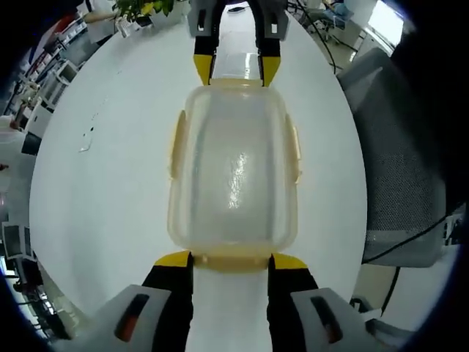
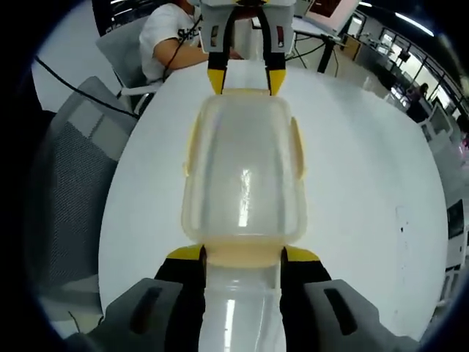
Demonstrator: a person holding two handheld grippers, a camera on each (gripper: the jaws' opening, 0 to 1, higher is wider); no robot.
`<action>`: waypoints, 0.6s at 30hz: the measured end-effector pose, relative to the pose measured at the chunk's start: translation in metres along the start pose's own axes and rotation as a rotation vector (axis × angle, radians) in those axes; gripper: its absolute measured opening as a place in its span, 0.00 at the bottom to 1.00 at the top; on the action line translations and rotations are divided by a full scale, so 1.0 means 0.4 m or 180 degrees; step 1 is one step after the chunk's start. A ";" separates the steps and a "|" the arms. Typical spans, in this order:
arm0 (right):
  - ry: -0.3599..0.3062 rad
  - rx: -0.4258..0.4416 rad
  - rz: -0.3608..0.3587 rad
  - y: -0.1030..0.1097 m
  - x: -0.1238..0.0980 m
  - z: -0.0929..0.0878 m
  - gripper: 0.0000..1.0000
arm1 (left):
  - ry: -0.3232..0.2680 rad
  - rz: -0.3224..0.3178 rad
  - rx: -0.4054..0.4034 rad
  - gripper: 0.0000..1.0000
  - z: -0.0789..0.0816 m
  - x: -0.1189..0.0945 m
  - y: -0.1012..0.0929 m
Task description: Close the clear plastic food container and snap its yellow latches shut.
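A clear plastic food container (image 1: 233, 176) (image 2: 243, 176) rests on a white round table (image 1: 110, 183) with its lid on top. Pale yellow latches sit on its long sides (image 1: 176, 143) (image 2: 297, 150) and on both ends. My left gripper (image 1: 231, 261) stands at one end, open, its yellow-tipped jaws on either side of that end latch (image 1: 231, 257). My right gripper (image 2: 243, 255) stands at the opposite end, also open, its jaws flanking the other end latch (image 2: 242, 253). Each gripper appears across the box in the other's view: right gripper (image 1: 236, 70), left gripper (image 2: 245, 81).
A grey mesh chair (image 1: 403, 183) (image 2: 62, 191) stands close to the table's edge. A person in a white shirt (image 2: 165, 37) sits at the far side of the table. A potted plant (image 1: 143, 9) is on the table's far rim. Office desks lie beyond.
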State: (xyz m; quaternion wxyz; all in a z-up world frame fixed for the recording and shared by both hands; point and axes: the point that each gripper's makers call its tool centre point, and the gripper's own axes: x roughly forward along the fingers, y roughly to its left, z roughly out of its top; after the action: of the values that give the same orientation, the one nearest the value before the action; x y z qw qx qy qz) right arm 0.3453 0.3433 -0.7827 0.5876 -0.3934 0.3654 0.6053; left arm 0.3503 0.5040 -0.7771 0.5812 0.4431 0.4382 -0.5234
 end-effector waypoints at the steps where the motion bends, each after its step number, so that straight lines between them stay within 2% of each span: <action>1: 0.0010 -0.0011 -0.0003 -0.001 -0.001 -0.004 0.36 | -0.0017 -0.0009 -0.0006 0.33 0.007 0.000 -0.001; 11: -0.0026 0.0013 -0.0046 0.003 -0.043 -0.035 0.36 | -0.0089 0.0003 0.0053 0.33 0.047 -0.005 0.004; 18: -0.0022 0.0022 -0.0055 0.010 -0.065 -0.075 0.36 | -0.0187 -0.0028 0.0077 0.33 0.100 -0.001 -0.004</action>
State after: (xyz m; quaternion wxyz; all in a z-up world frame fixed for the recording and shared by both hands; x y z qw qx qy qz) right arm 0.3427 0.3049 -0.7719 0.5954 -0.3924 0.3621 0.6003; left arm 0.3507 0.4651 -0.7679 0.5861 0.4325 0.4166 -0.5440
